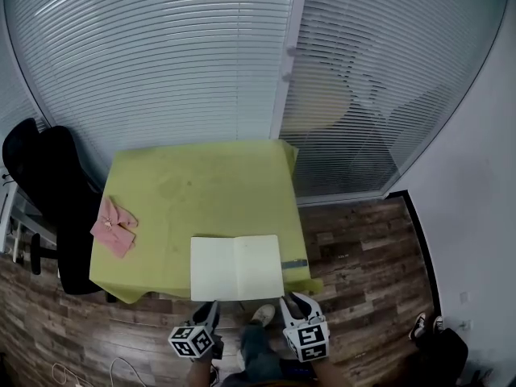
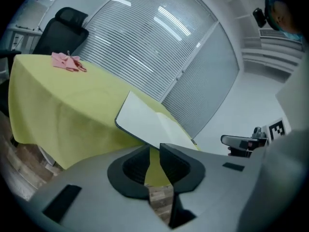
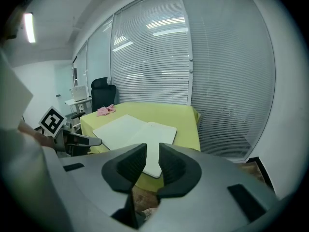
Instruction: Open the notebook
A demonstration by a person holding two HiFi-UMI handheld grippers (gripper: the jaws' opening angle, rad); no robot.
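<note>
The left tool [image 2: 154, 151] had its jaws a little apart with nothing between them, only the edge of the yellow cloth and floor showing through the gap. The right tool [image 3: 153, 151] stood much the same, jaws parted and empty. In the head view both hung just off the near edge of the worktop [image 1: 201, 184], clear of the notebook [image 1: 238, 267]. The notebook lay flat at that near edge, spread open on two blank pages, with a thin grey strip [image 1: 294, 263] at its right side, perhaps a strap or ruler, too small to tell. A pink cloth [image 1: 113, 224] sat well apart at the far left. The opening step looked done; the next move called for little more than keeping both tools off the pages.
</note>
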